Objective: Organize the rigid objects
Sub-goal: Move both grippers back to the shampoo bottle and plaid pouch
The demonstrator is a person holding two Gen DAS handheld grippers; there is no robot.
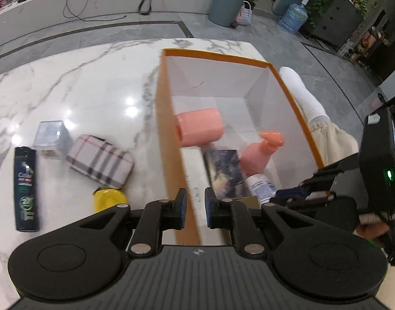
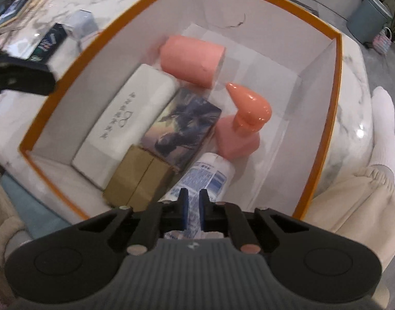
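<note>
An orange-rimmed box [image 1: 169, 118] [image 2: 338, 82] stands on the marble table. In it lie a pink roll [image 2: 191, 60], a white case [image 2: 130, 118], a picture box [image 2: 183, 126], a brown carton [image 2: 138, 183], a pink pump bottle [image 2: 242, 126] and a white tube [image 2: 207, 178]. My right gripper [image 2: 193, 209] is over the box's near end, shut on the white tube. My left gripper [image 1: 194, 206] is open and empty above the box's left wall. A dark bottle [image 1: 26, 188], a plaid case [image 1: 100, 161], a yellow item [image 1: 109, 201] and a clear box [image 1: 51, 138] lie left of the box.
The table's marble top [image 1: 94, 85] stretches left and far of the box. A person's leg in a white sock [image 1: 303, 95] is at the table's right edge. Floor, a grey bin [image 1: 227, 2] and a water jug lie beyond.
</note>
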